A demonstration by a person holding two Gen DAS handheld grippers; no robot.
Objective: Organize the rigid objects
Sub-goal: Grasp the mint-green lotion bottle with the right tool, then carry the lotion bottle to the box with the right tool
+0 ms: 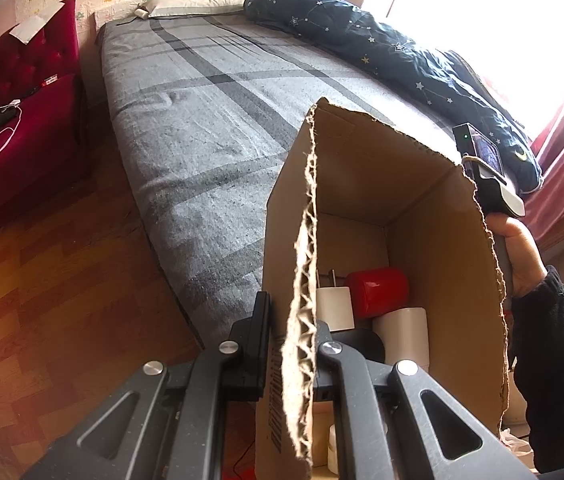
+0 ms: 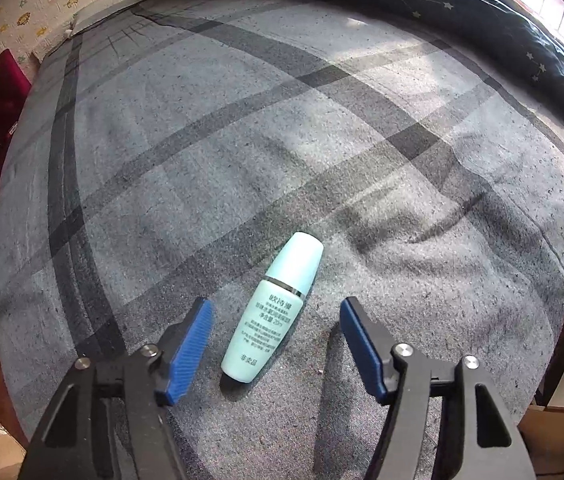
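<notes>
Cardboard box [image 1: 362, 184] wall sits clamped in the left gripper [image 1: 294, 344], while the right gripper [image 2: 275, 340], jaws apart, straddles a mint-green cosmetic bottle [image 2: 271, 308] untouched.

Printed text is seen on the mint-green bottle [image 2: 271, 308] lying on the bed [image 2: 201, 160]. It is dark Chinese print running along the body. The heading is read as "欧诗漫", uncertain due to blur. Below it, smaller lines are seen; one is read roughly as "净含量 20" followed by a unit, not sharp enough to confirm. A block of fine print follows, too small to be read. Near the base, "非卖品" is read.

Dark block lettering is seen on the outer wall of the cardboard box [image 1: 366, 184], near the lower edge; it is cut off and foreshortened, not legible.
</notes>
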